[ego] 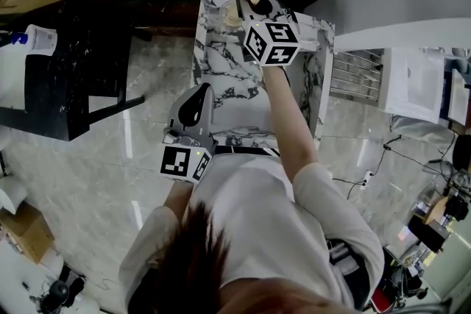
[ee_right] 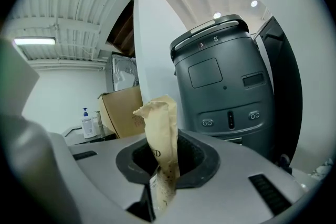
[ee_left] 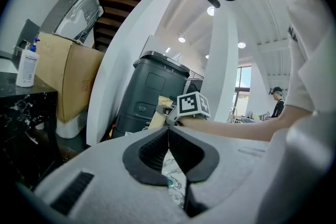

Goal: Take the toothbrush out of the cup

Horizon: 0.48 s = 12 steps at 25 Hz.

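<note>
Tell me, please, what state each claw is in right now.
Left claw: closed, holding nothing.
Right claw: closed on the paper-wrapped toothbrush.

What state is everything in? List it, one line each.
Left tool: shut, empty.
Right tool: shut on the wrapped toothbrush.
Wrapped toothbrush: upright, held by the right tool.
Pump bottle: upright on the black table.
</note>
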Motion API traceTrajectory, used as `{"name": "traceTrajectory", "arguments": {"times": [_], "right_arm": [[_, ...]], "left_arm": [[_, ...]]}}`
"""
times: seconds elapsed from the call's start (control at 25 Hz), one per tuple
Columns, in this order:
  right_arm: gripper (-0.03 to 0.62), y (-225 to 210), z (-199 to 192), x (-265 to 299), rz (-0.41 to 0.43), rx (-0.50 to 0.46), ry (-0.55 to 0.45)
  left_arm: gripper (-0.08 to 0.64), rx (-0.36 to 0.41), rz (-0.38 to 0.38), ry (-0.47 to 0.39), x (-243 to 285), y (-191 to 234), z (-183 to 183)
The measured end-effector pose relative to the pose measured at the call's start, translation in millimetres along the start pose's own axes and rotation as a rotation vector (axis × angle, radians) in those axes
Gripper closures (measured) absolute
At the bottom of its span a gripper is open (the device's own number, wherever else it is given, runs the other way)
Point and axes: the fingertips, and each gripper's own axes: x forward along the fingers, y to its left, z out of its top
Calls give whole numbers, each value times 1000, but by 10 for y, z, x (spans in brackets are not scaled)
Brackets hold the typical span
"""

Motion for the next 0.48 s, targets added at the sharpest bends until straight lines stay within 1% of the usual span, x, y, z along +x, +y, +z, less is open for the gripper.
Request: {"name": "traceTrajectory", "arguments": {"times": [0.12,0.48], "right_arm": [[537,10,65,-42,3,-17,-10],[538,29,284,-196,2,-28,-57]], "left_arm": [[545,3,4,-9,-34,-14,21],[545,12,9,-28,-107,-93,58]]}}
